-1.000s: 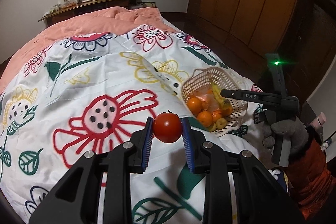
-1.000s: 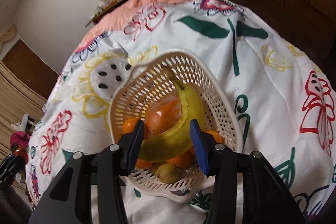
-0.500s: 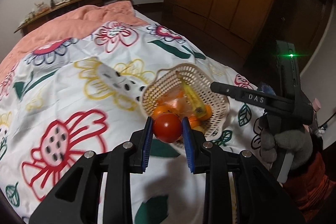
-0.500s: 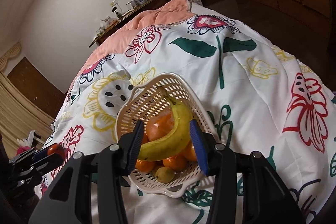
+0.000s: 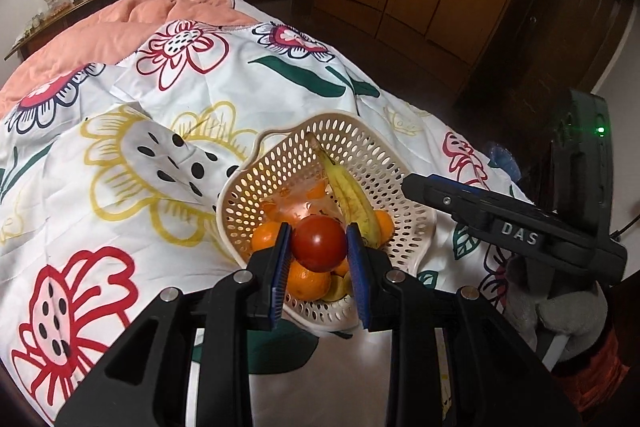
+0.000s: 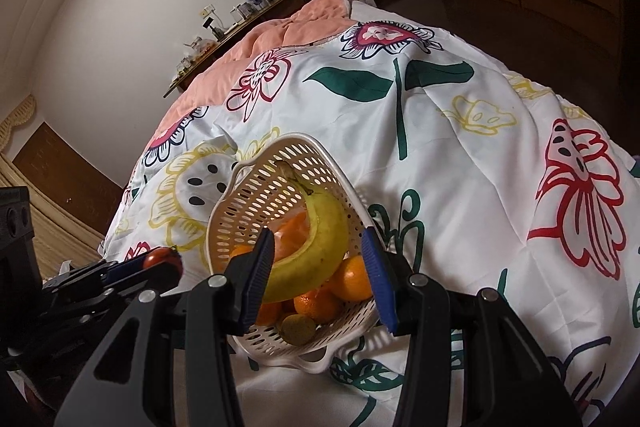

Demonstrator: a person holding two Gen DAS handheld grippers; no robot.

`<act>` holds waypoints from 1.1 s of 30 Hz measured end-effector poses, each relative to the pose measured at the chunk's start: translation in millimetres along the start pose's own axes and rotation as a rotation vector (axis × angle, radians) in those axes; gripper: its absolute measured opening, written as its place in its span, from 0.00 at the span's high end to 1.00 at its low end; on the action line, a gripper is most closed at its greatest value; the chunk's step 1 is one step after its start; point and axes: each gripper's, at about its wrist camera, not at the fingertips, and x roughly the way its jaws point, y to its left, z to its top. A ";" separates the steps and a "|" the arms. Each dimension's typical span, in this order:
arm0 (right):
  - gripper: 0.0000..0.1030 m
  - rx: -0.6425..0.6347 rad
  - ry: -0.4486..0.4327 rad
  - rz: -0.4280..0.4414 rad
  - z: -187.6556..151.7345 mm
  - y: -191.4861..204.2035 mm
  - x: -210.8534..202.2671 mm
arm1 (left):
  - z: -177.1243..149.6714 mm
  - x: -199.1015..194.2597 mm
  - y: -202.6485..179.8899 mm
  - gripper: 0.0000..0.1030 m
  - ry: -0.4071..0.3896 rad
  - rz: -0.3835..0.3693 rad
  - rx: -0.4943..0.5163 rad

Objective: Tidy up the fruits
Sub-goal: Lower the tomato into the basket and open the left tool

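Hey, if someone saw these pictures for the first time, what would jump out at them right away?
Probably the red tomato clamped in the left gripper, held just over the near rim of the cream basket. Next, the basket's load: a banana lying across oranges, with the open right gripper hanging above. All of it sits on a white bedspread printed with big flowers.

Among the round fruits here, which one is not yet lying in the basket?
The red tomato. The left tool holds it between its blue pads, above the basket; the oranges are orange and already lie inside beside the banana.
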 end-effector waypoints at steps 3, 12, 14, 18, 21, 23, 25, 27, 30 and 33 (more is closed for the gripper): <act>0.55 0.005 0.003 0.000 -0.6 -1.6 0.9 | 0.5 4.9 0.4 0.73 0.009 0.002 -0.004; 0.55 0.001 0.005 0.003 -1.0 1.3 0.6 | 3.7 7.1 6.4 0.56 0.008 0.000 -0.035; 0.55 0.003 0.003 0.003 -1.1 1.0 -0.4 | 3.5 4.6 8.5 0.53 0.000 -0.001 -0.041; 0.55 0.004 -0.001 0.001 -0.8 0.9 -2.5 | 3.2 -0.2 10.7 0.45 -0.010 0.004 -0.048; 0.55 0.004 -0.003 0.001 -0.4 1.0 -4.6 | 2.4 -7.0 12.9 0.39 -0.021 0.009 -0.055; 0.51 0.005 -0.003 0.001 -0.3 0.9 -4.7 | 2.3 -12.0 14.2 0.34 -0.034 0.016 -0.058; 0.39 0.013 -0.017 -0.003 -0.6 0.3 -7.8 | 2.1 -20.0 15.5 0.29 -0.051 0.032 -0.058; 0.38 0.015 -0.023 -0.002 -0.4 0.8 -10.9 | 1.6 -29.2 17.4 0.19 -0.071 0.047 -0.057; 0.37 0.012 -0.028 -0.002 -0.3 2.8 -14.2 | 0.3 -45.8 22.9 0.12 -0.105 0.079 -0.055; 0.33 0.010 -0.033 0.001 -0.7 5.7 -17.4 | -1.7 -65.7 33.3 0.07 -0.143 0.110 -0.063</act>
